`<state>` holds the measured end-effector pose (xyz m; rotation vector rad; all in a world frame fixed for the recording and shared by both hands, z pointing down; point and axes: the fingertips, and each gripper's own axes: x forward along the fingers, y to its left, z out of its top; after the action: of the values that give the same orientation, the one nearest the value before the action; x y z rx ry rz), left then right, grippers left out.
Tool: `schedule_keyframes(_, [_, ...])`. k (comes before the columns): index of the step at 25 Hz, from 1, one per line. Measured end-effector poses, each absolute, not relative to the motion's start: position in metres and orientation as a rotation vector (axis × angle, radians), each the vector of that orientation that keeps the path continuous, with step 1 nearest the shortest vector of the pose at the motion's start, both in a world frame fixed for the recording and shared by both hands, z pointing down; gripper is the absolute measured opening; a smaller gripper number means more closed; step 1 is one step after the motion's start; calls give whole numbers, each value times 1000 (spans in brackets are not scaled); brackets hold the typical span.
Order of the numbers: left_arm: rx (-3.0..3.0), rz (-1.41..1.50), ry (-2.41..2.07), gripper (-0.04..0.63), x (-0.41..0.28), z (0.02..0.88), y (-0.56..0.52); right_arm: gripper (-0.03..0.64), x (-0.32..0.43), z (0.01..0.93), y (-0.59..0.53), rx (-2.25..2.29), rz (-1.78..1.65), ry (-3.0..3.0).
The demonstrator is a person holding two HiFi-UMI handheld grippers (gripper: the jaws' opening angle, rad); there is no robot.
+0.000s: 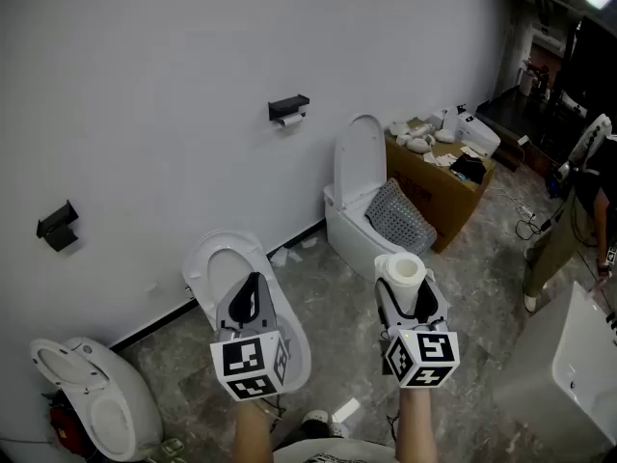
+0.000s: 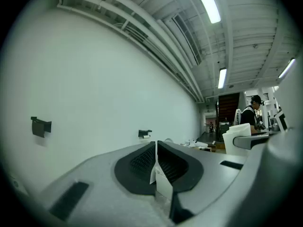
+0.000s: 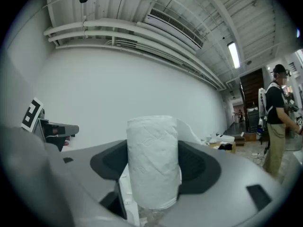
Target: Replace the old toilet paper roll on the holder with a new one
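1. Left gripper point(image 1: 251, 285): held level, jaws pressed together. It sits above an open toilet point(image 1: 210, 258).
2. Right gripper point(image 1: 407, 297): held level, jaws set wide and clamped on the new roll point(image 1: 403, 270). The roll stands upright between the 2 pads.
3. Holder point(image 1: 288, 106): black, mounted on the white wall point(image 1: 145, 85), well apart from both grippers. The old roll point(image 1: 291, 121), small and white, sits just under it.
4. A 2nd toilet point(image 1: 359, 196) stands below and right of the holder, beside a cardboard box point(image 1: 443, 189).
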<state>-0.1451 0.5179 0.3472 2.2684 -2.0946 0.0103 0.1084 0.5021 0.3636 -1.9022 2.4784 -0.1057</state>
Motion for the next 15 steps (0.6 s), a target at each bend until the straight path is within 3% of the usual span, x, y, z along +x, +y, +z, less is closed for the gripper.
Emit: schedule_keyframes(15, [2268, 17, -2090, 18, -147, 349, 503, 307, 108, 367, 488, -1909, -118, 2471])
